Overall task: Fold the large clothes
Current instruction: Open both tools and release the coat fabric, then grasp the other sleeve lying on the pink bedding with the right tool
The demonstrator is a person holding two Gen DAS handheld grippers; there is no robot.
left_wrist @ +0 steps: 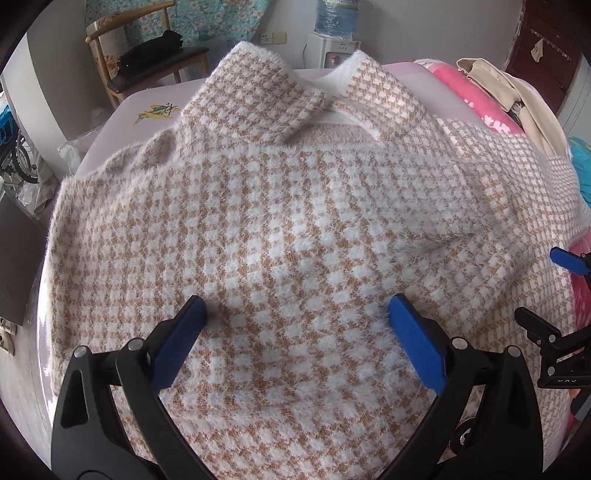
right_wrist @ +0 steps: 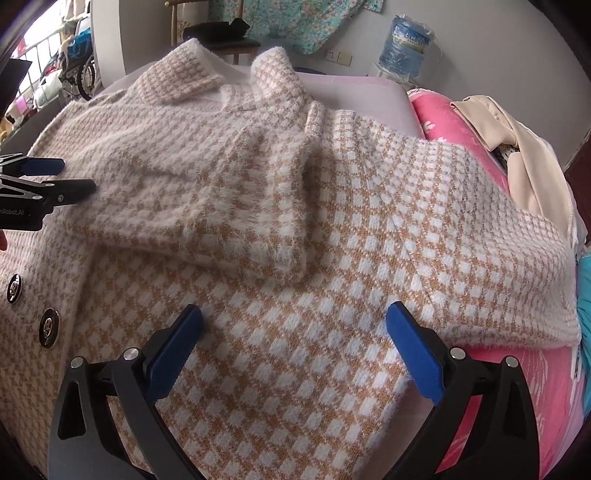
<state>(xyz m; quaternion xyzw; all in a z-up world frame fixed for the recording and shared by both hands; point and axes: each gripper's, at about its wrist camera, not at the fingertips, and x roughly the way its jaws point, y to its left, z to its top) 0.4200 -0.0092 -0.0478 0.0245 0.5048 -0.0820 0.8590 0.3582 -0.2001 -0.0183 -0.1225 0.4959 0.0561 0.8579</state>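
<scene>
A fuzzy tan-and-white houndstooth coat (left_wrist: pixel 295 221) lies spread on a pale table, collar (left_wrist: pixel 258 107) at the far side. One sleeve (right_wrist: pixel 229 199) is folded across the chest, its cuff near the middle. Two round metal buttons (right_wrist: pixel 48 328) show at the left in the right wrist view. My left gripper (left_wrist: pixel 297 315) hovers open just over the coat's body, blue pads wide apart and nothing between them. My right gripper (right_wrist: pixel 293 319) is also open above the coat's right half, jaws wide, holding nothing. Each gripper shows at the edge of the other's view: the right gripper (left_wrist: pixel 569 262), the left gripper (right_wrist: pixel 48 166).
A pink flowered quilt (right_wrist: pixel 480 387) lies under the coat's right edge, with a beige garment (right_wrist: pixel 517 147) piled at the far right. Behind the table stand a wooden chair (left_wrist: pixel 147 66) with dark clothes and a water dispenser (left_wrist: pixel 334 33). A dark panel (left_wrist: pixel 14 266) sits at the left.
</scene>
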